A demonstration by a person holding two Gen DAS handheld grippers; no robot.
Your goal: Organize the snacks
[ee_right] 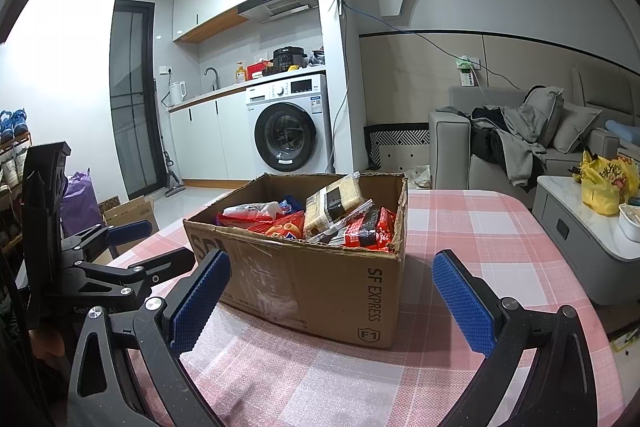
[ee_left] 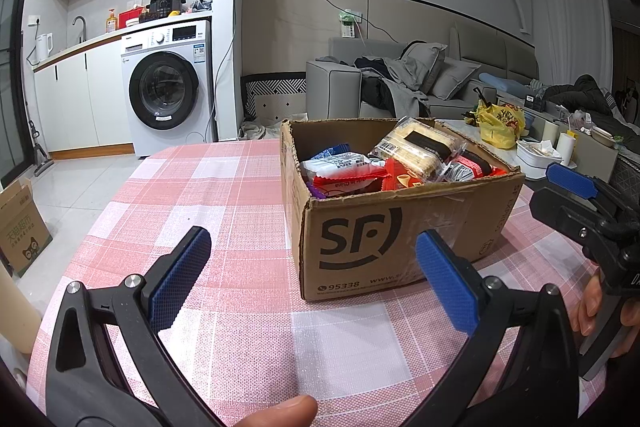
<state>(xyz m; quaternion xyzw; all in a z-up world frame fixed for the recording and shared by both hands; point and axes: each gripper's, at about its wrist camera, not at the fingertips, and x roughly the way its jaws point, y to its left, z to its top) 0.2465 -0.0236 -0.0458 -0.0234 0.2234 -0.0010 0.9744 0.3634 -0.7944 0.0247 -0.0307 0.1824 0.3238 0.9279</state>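
An open SF cardboard box [ee_left: 372, 235] stands on the pink checked table [ee_left: 208, 187]. It holds several snack packets, with a clear pack of wafers [ee_left: 420, 149] on top of red and white packets [ee_left: 344, 175]. The box also shows in the right wrist view [ee_right: 320, 283], with the wafers [ee_right: 332, 203] on top. My left gripper [ee_left: 316, 275] is open and empty just in front of the box. My right gripper [ee_right: 332, 303] is open and empty, with the box's near corner between its fingers. The right gripper shows at the right edge of the left wrist view [ee_left: 576, 195].
A washing machine [ee_left: 168, 87] and kitchen counter stand behind the table. A grey sofa [ee_left: 400, 79] with clothes is at the back right. A low white table [ee_right: 580, 223] with a yellow bag [ee_right: 604, 183] is to the right. A cardboard box [ee_left: 20, 227] sits on the floor at left.
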